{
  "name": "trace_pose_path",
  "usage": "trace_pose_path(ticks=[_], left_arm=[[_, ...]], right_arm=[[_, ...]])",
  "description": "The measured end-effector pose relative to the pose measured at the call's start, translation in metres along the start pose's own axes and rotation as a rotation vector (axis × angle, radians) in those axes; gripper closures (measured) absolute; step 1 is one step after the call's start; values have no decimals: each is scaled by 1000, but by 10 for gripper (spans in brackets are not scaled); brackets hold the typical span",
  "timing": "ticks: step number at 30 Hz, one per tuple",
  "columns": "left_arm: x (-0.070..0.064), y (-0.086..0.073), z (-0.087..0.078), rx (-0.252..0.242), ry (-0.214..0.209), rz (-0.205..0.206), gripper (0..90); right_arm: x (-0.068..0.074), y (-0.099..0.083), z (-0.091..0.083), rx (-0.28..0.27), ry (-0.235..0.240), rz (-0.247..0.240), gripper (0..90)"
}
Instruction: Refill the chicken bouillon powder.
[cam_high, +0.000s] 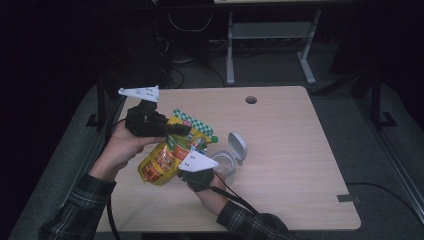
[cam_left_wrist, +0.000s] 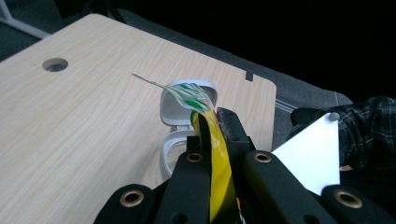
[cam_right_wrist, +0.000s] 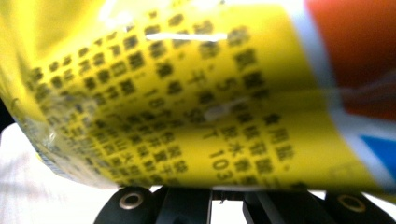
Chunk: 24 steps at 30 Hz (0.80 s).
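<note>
Pale wood table (cam_high: 280, 150), dim room, yellow pouch (cam_high: 167, 157) held w/ both grippers

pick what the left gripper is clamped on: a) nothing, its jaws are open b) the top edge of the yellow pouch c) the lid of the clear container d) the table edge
b: in the left gripper view the left gripper has its jaws shut on the thin top edge of the yellow pouch, with the clear container beyond it on the table.

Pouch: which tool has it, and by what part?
The left tool is shut on the yellow pouch, pinching its flat upper edge near the top. The right tool is against the pouch's lower body; its grip can't be told.
</note>
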<state>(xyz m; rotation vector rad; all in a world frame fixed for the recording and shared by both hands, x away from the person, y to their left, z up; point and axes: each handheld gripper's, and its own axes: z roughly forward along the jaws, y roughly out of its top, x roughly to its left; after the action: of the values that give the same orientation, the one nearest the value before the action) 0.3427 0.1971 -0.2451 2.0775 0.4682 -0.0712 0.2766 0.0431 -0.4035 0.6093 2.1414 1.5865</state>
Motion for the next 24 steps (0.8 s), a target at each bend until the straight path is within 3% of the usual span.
trace_pose_path(ticks=[8, 24], left_arm=[[6, 8, 17, 50, -7, -7, 900], [7, 17, 37, 104, -5, -14, 900]], right_arm=[[-3, -5, -1, -14, 32, 60, 900], [-2, -8, -3, -58, 74, 74, 899]])
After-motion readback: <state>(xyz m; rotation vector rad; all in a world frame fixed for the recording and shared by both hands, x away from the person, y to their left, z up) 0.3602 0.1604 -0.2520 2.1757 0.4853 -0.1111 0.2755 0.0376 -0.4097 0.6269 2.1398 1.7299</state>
